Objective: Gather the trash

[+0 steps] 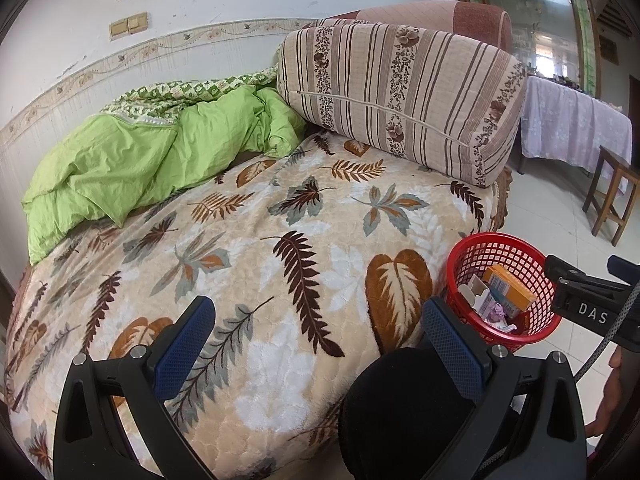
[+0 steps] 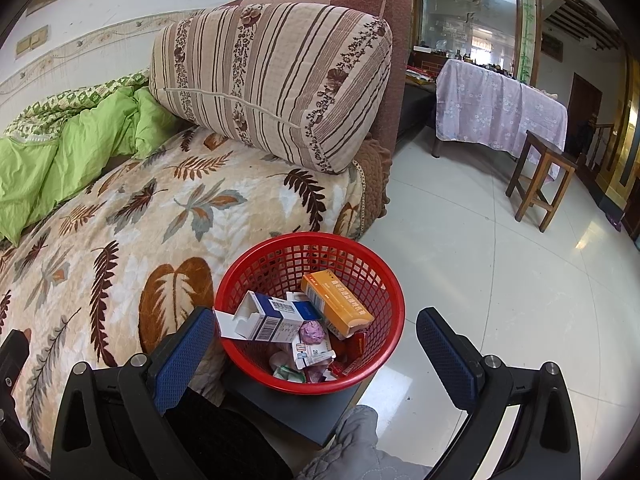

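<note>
Right wrist view puts our right gripper (image 2: 316, 344) just above the near rim of the red basket (image 2: 362, 258), its jaws spread wide with nothing between them. The basket stands on a small dark stand (image 2: 304, 412) at the near right corner of the bed (image 2: 132, 216), and it already holds the trash: an orange box (image 2: 340, 304), a white and blue box (image 2: 276, 314) with its flap open, a crumpled purple wad (image 2: 312, 332) and smaller scraps beneath.

Our left gripper (image 1: 316, 340) hangs over the leaf-patterned blanket (image 1: 256, 240), jaws equally wide and holding nothing. In that view the red basket (image 1: 472, 256) sits to the right, off the edge of the bed.

We judge the collecting close to finished, since no loose litter shows on the blanket. To close the step well, we should sweep both cameras across the bed once more, checking the folds of the green quilt (image 1: 132, 160) at the far left and the gap under the striped cushion (image 1: 400, 92), and keep the jaws clear of the basket rim so it does not tip off its stand.

Much stays out of sight. The bottom of the basket is buried under the boxes, the print on them is too small to read, and the quilt's creases could hide something. A dark rounded shape (image 1: 392, 408) blocks the near part of the left view, and the floor beside the bed is only partly visible.
</note>
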